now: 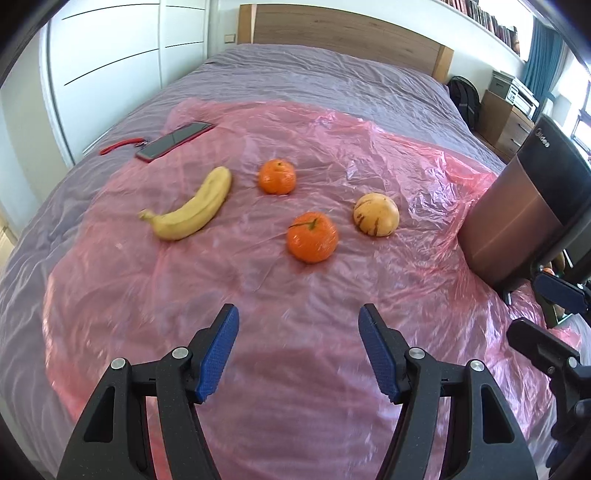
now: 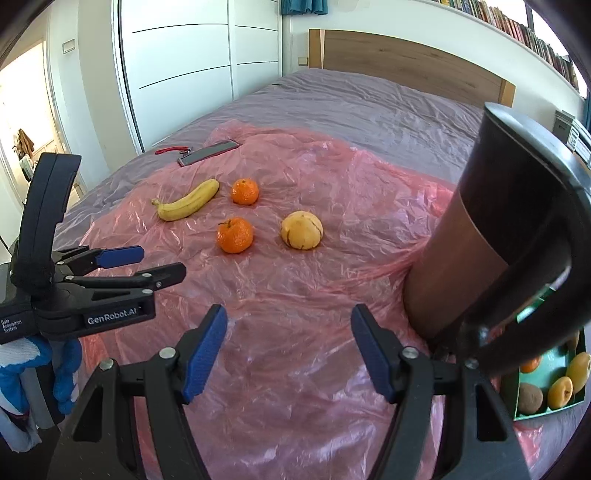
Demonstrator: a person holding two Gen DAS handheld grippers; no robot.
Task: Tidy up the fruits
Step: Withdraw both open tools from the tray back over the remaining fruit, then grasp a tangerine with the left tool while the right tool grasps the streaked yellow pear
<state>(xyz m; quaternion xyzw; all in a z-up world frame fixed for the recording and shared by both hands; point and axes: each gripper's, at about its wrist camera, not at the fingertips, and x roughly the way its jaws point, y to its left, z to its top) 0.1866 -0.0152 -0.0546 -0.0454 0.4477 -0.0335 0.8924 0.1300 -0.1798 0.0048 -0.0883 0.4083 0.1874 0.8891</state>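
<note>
Four fruits lie on a pink plastic sheet (image 1: 295,295) spread over a bed. They are a banana (image 1: 192,210) (image 2: 188,203), a far mandarin (image 1: 277,176) (image 2: 245,191), a near mandarin (image 1: 313,236) (image 2: 235,235) and a yellow striped fruit (image 1: 376,215) (image 2: 301,230). My left gripper (image 1: 298,310) (image 2: 159,263) hovers open and empty, short of the near mandarin. My right gripper (image 2: 288,310) (image 1: 546,317) is also open and empty, to the right of the left one. A green box (image 2: 516,398) at the lower right holds several fruits, among them a kiwi (image 2: 530,398).
A tall brown and black appliance with a handle (image 1: 517,206) (image 2: 461,240) stands at the right, between the loose fruits and the box. A phone (image 1: 173,142) (image 2: 207,153) and a red strap (image 1: 122,146) (image 2: 170,150) lie at the sheet's far left. A wooden headboard (image 1: 343,29) is behind.
</note>
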